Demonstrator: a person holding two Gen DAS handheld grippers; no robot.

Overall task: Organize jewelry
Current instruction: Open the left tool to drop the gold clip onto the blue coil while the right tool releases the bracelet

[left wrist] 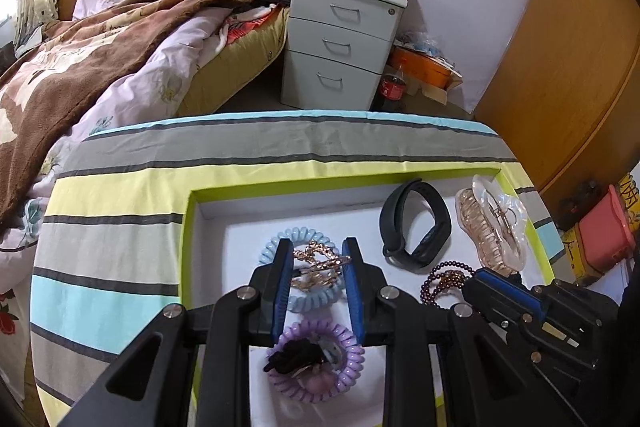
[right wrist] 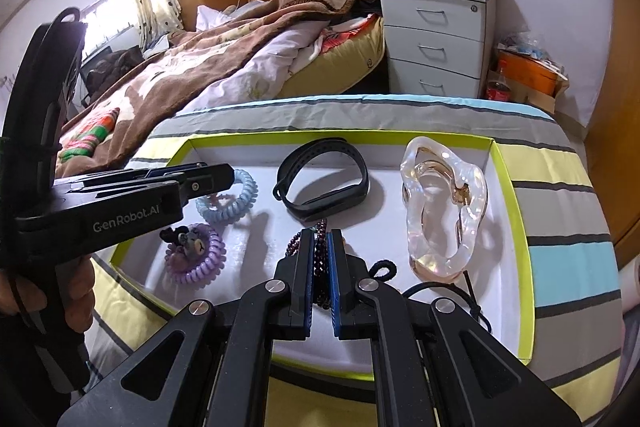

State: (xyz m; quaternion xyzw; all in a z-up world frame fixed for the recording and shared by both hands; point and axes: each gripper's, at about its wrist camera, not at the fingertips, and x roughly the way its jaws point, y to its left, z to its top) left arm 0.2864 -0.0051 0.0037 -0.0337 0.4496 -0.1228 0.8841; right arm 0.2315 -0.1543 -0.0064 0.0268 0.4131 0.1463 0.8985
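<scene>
A white tray with a green rim (left wrist: 188,227) (right wrist: 516,187) lies on the striped cloth. My left gripper (left wrist: 318,247) has its jaws on either side of a gold hair clip (left wrist: 320,263) that lies on a light-blue coil tie (left wrist: 316,297) (right wrist: 240,201). A purple coil tie (left wrist: 316,363) (right wrist: 196,257) lies below it. My right gripper (right wrist: 320,237) (left wrist: 492,277) is shut on a dark purple bead bracelet (right wrist: 320,267) (left wrist: 440,283). A black wristband (left wrist: 416,223) (right wrist: 320,179) and a clear claw clip (left wrist: 496,227) (right wrist: 444,203) lie in the tray.
The tray sits on a round surface under a striped cloth (left wrist: 120,227). A black cord (right wrist: 440,287) lies in the tray near the claw clip. A bed (left wrist: 100,47) is behind left, a grey drawer unit (left wrist: 340,43) behind, wooden wardrobes (left wrist: 560,47) to the right.
</scene>
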